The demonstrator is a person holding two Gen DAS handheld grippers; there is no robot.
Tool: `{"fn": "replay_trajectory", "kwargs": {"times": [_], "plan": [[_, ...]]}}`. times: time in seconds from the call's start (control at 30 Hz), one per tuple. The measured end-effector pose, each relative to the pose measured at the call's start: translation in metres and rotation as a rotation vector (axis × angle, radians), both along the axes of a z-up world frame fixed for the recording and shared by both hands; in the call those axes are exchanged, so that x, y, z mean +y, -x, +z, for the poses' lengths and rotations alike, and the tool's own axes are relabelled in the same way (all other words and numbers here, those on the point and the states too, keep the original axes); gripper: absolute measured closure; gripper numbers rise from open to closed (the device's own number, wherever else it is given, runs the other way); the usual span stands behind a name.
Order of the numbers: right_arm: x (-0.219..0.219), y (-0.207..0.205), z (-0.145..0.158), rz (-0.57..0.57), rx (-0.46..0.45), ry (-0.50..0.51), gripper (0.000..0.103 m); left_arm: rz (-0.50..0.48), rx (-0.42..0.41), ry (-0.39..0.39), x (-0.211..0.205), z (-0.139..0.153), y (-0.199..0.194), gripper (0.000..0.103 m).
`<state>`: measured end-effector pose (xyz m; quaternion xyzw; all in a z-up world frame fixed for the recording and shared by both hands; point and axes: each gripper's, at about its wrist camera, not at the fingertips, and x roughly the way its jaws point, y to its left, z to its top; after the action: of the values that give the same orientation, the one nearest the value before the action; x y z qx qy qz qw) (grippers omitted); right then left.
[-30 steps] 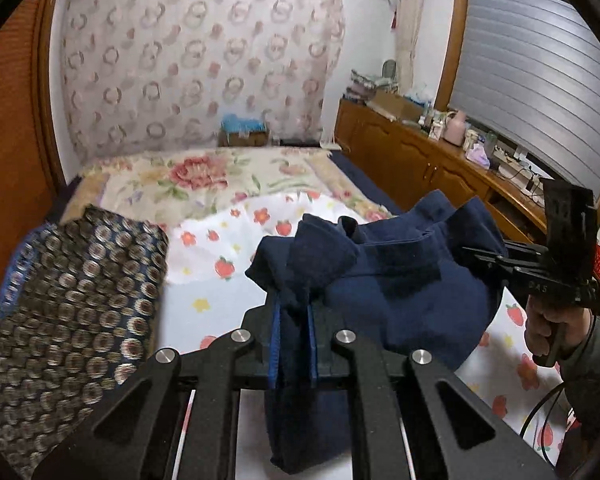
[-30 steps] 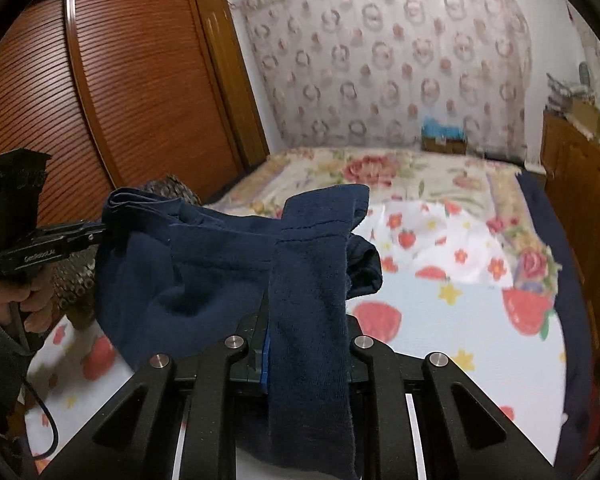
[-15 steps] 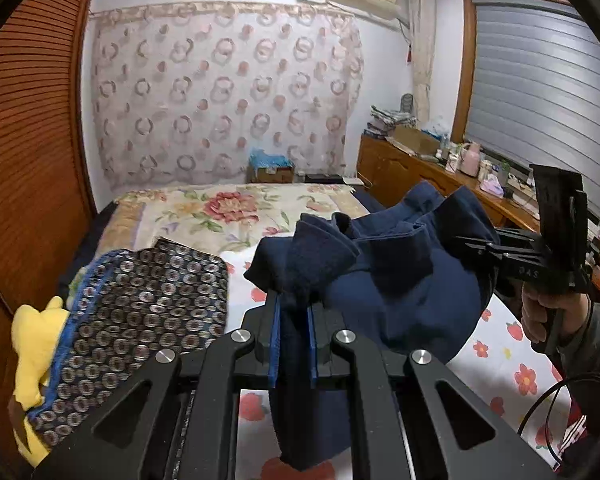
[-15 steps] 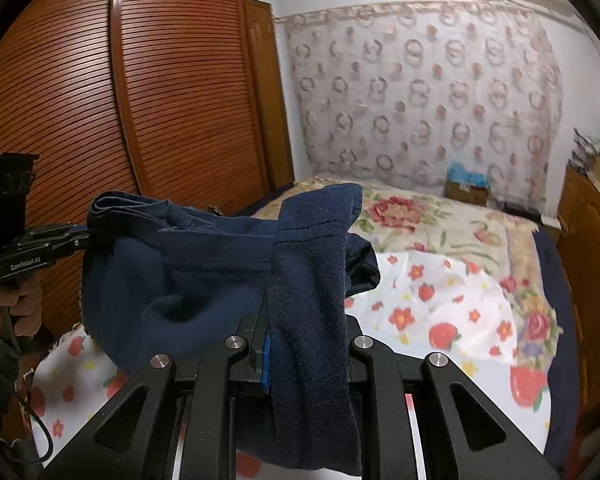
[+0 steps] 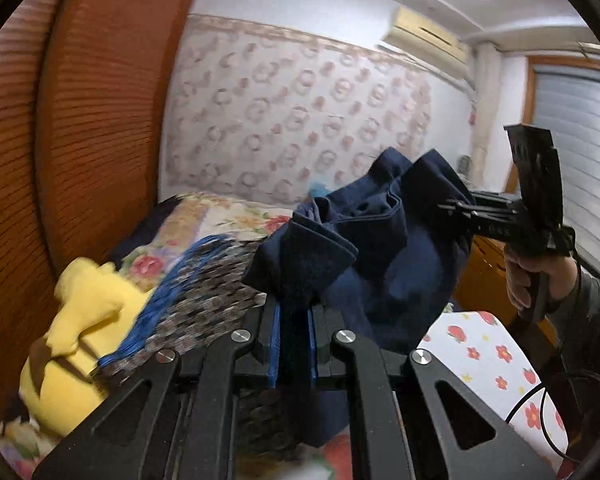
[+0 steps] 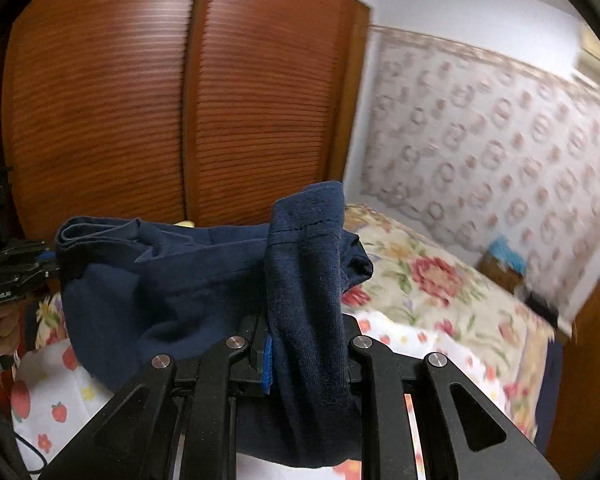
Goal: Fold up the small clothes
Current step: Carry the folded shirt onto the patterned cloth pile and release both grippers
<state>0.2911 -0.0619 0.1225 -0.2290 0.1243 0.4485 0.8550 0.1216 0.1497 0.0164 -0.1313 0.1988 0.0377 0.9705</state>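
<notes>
Our left gripper (image 5: pixel 293 340) and right gripper (image 6: pixel 300 354) each pinch a bunched corner of the navy garment (image 5: pixel 384 264), hung between them above the bed (image 6: pixel 428 292) at centre frame. The thick folds may slip from the narrow fingers. The wardrobe (image 6: pixel 140 92) fills the upper left.

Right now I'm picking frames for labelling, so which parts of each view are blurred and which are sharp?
Left wrist view: the yellow plush toy, patterned cloth and curtain are smeared; the left gripper and navy garment are crisp. Right wrist view: the wardrobe doors and curtain streak; the right gripper and garment are sharp. Both show fisheye bending.
</notes>
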Motion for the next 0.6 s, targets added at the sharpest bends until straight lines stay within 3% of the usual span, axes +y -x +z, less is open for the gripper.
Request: {"fn": "replay_trajectory", "kwargs": {"times": [0.3,0.43,0.5,0.6], "plan": [[0.079,-0.049,-0.002,0.097,0.027,0.062,0.084,0.126,-0.003,0.108,0.036,-0.036,0.025,0.091],[0.115,-0.070,-0.012,0.125,0.077,0.069,0.084,0.188,0.063,0.128,0.048,-0.064,0.024,0.091],[0.131,-0.081,-0.021,0.107,0.102,0.083,0.081,0.209,0.097,0.144,0.052,-0.074,0.022,0.091],[0.138,-0.096,-0.029,0.036,0.136,0.089,0.066,0.218,0.140,0.156,0.054,-0.084,0.020,0.091]]}}
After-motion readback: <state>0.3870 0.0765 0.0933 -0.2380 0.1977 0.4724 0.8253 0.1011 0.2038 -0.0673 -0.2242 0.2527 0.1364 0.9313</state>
